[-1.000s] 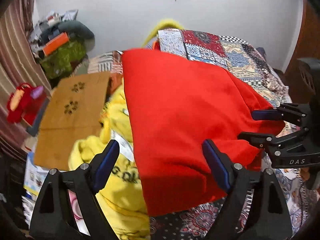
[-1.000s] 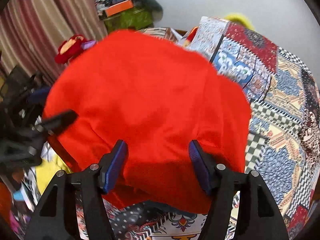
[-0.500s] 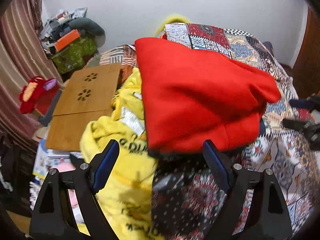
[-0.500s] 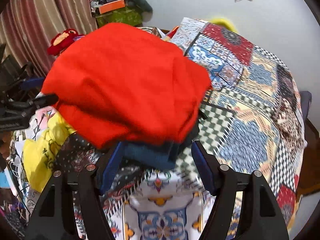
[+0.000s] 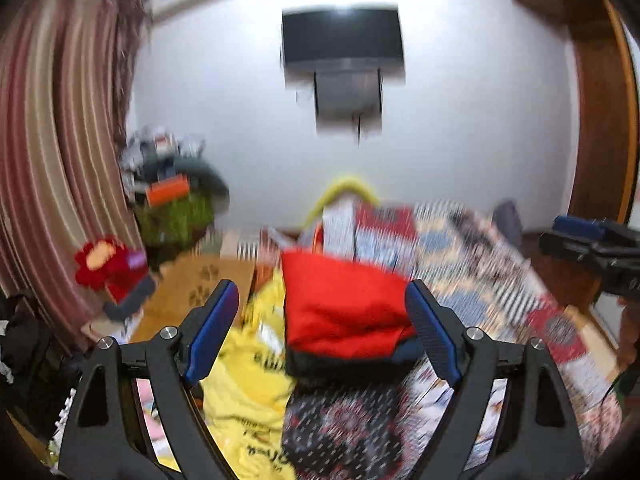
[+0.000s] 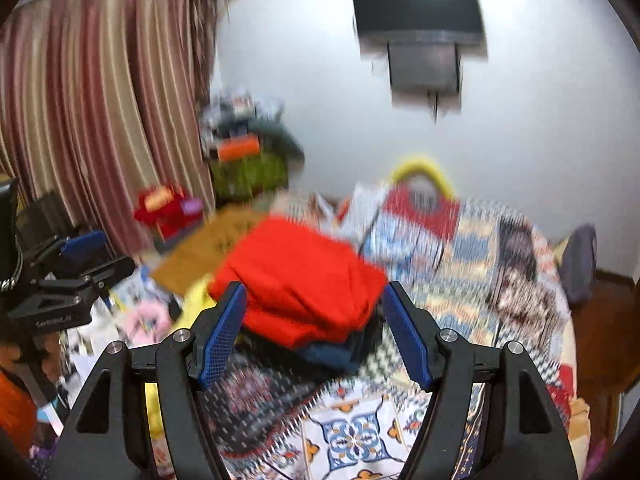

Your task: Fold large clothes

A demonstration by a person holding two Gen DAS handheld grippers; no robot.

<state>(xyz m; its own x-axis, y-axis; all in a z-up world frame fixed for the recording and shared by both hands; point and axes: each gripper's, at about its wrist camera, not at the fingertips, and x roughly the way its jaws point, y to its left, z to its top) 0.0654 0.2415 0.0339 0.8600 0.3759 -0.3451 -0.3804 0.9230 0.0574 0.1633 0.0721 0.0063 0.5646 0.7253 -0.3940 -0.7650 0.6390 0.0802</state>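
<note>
Nearest the left wrist camera, the left gripper (image 5: pixel 324 332) stands with its jaws spread wide and nothing between them, its blue pads (image 5: pixel 212 332) clear of any cloth; the right gripper (image 6: pixel 316 332) is likewise spread wide and empty, raised above the bed (image 6: pixel 360 436); each gripper shows at the edge of the other's view, well apart. Just beyond the fingers lies a dark patterned cloth (image 5: pixel 340 420), and to its left a crumpled yellow garment (image 5: pixel 248 380) with dark lettering. Past these, the folded red garment (image 5: pixel 340 304) rests on top of a dark blue folded piece (image 6: pixel 332 354), the stack sitting on the patchwork bedspread (image 5: pixel 472 248); both views are blurred, so the folds' edges are hard to read. To the left of the stack a brown board with paw prints (image 5: pixel 200 284) lies flat, with a red plush toy (image 5: pixel 108 264) near the striped curtain (image 5: pixel 60 152). Farther back, a cluttered pile (image 5: pixel 172 184) stands in the corner, and a dark screen (image 5: pixel 342 36) hangs on the white wall (image 5: pixel 480 120).
</note>
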